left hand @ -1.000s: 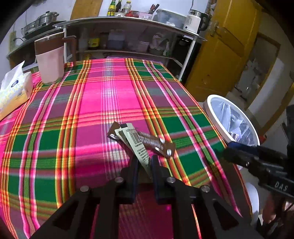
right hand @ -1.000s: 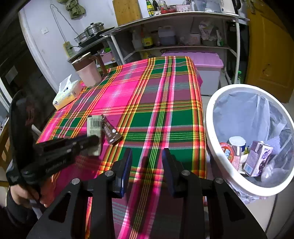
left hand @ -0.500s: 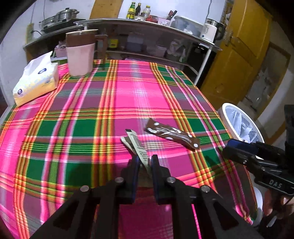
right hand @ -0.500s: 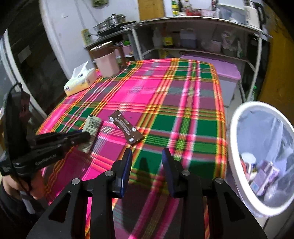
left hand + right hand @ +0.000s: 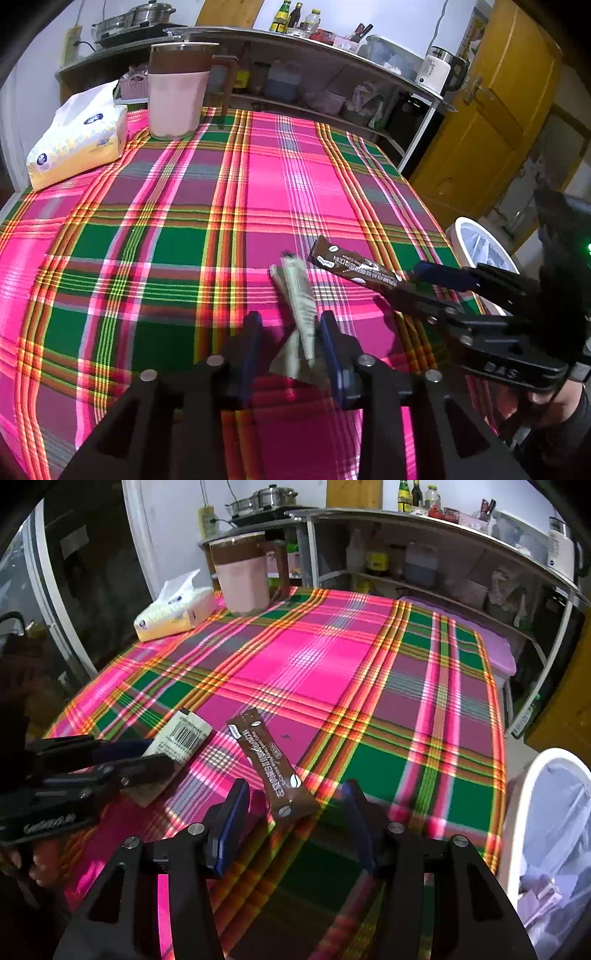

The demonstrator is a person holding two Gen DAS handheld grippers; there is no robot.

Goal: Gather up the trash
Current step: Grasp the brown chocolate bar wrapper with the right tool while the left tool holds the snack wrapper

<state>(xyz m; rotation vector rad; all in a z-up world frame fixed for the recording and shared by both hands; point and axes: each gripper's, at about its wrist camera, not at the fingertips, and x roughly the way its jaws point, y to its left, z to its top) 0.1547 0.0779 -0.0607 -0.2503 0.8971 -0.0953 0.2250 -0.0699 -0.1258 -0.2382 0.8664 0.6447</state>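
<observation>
A pale wrapper point(image 5: 297, 295) with a barcode point(image 5: 184, 734) sits between the fingers of my left gripper point(image 5: 290, 321). Its jaws are opening, and a gap shows beside the wrapper. A brown coffee sachet point(image 5: 351, 267) lies flat on the plaid tablecloth point(image 5: 258, 192), just right of the wrapper. My right gripper point(image 5: 295, 790) straddles the near end of the sachet point(image 5: 269, 760). Those jaws are opening wide and do not touch it. In the right wrist view the left gripper point(image 5: 159, 757) comes in from the left. In the left wrist view the right gripper point(image 5: 410, 280) comes in from the right.
A white bin point(image 5: 524, 794) with a liner and trash inside stands off the table's right edge point(image 5: 458, 236). A tissue pack point(image 5: 77, 144) and a pink jug point(image 5: 177, 99) sit at the far left corner. Shelves with kitchen items stand behind the table.
The left jaws were shut on the pale wrapper and have parted. The right gripper swung left from the bin side to the brown sachet, and its jaws widened.
</observation>
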